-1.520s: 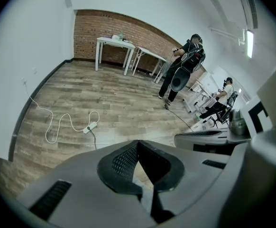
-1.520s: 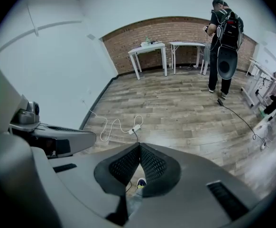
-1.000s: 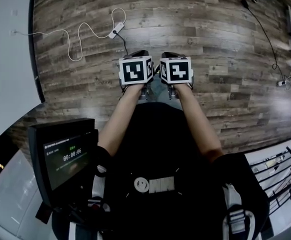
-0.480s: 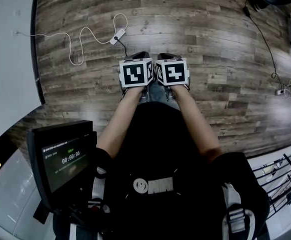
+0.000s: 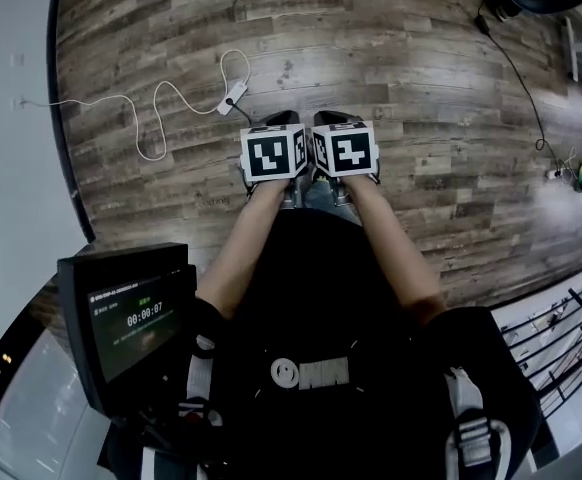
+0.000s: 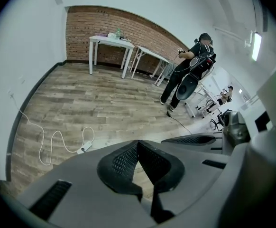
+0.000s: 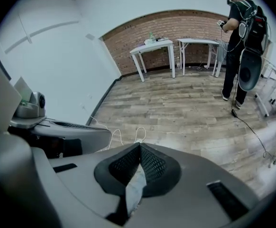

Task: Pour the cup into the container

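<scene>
Since no cup or container shows in any view, step in hand: getting to the work place. I judge this the very start, with nothing poured.
Left gripper (image 6: 138, 144): grey moulded body with black mesh-textured pads, pressed tip to tip with nothing between them.
Right gripper (image 7: 139, 147): the same make, its pads met at the tips and holding nothing.
Cup and container: out of sight. Small items stand on the white-topped table (image 6: 110, 39) against the red brick wall (image 6: 90, 23), too small to name.
Floor (image 5: 441, 88): matt grey-brown wood-grain planks, with a thin white cable (image 5: 161, 98) looped near the wall-side edge.
How to do it well: carry both grippers low and level, and step clear of that cable. Open the jaws only once the cup stands before you, and take it by the side wall so it stays upright.
</scene>
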A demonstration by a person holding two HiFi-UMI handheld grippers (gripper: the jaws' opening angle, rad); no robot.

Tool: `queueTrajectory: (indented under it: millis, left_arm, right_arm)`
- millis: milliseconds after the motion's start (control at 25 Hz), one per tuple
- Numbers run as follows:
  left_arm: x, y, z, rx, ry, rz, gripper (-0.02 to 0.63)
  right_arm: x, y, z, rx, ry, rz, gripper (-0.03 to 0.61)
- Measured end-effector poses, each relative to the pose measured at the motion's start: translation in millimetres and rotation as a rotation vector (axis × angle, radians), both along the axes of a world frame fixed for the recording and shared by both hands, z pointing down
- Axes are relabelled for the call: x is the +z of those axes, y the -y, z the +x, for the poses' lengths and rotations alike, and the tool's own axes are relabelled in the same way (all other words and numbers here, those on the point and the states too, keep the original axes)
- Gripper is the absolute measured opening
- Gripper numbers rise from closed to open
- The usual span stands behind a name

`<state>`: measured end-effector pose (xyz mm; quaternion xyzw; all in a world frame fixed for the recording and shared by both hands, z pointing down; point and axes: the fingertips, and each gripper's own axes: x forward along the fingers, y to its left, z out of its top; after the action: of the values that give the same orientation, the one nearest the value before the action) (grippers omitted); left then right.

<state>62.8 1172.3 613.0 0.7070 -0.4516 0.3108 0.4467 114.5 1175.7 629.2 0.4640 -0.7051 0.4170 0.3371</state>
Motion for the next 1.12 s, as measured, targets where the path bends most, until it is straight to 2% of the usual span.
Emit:
queueTrajectory:
  millis: [240, 480, 640, 1120]
  left_arm:
    - [-5.3, 54.0, -28.2, 0.003, -0.021, 0.007, 0.0]
    - [-5.0, 83.8, -50.8, 0.0, -0.034, 0.002, 0.0]
    - [-9.1, 99.2, -60.5, 0.0, -0.014, 0.008, 0.0]
    - [-15.2, 178.6, -28.6, -0.001, 0.057, 0.041, 0.0]
  right_arm:
    - [-5.3, 48.3, -27.8, -0.003, -0.013, 0.004, 0.005]
    - [-9.0, 78.5, -53.9, -0.025, 0.002, 0.004, 0.005]
    - [-15.2, 92.0, -62.4, -0.032, 0.021, 0.011, 0.005]
    - [-16.1, 170.5, -38.1, -0.087, 0.093, 0.026, 0.005]
